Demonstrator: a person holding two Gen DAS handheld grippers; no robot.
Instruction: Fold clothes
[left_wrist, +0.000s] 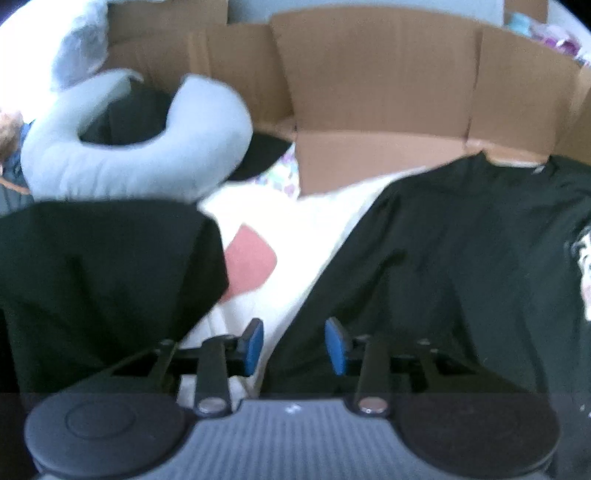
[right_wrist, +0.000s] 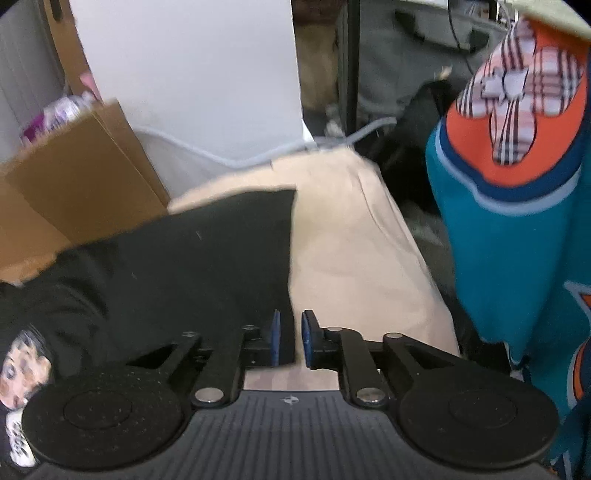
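Both hand-held grippers look released, the left hand-held gripper (left_wrist: 294, 345) gaping over the black T-shirt's (left_wrist: 461, 266) edge, the right hand-held gripper (right_wrist: 290, 341) narrowly parted at its far hem, so either could close on air and leave the fold crooked.

The right gripper (right_wrist: 290, 338) sat at the lower centre of the frame, its blue-padded fingers (right_wrist: 275, 338) slightly apart, the edge of a black T-shirt (right_wrist: 177, 266) in the gap. The shirt spread left over a beige surface (right_wrist: 351, 251). A cardboard box (right_wrist: 74, 184) stood at the left, a teal and orange jersey (right_wrist: 517, 221) at the right.
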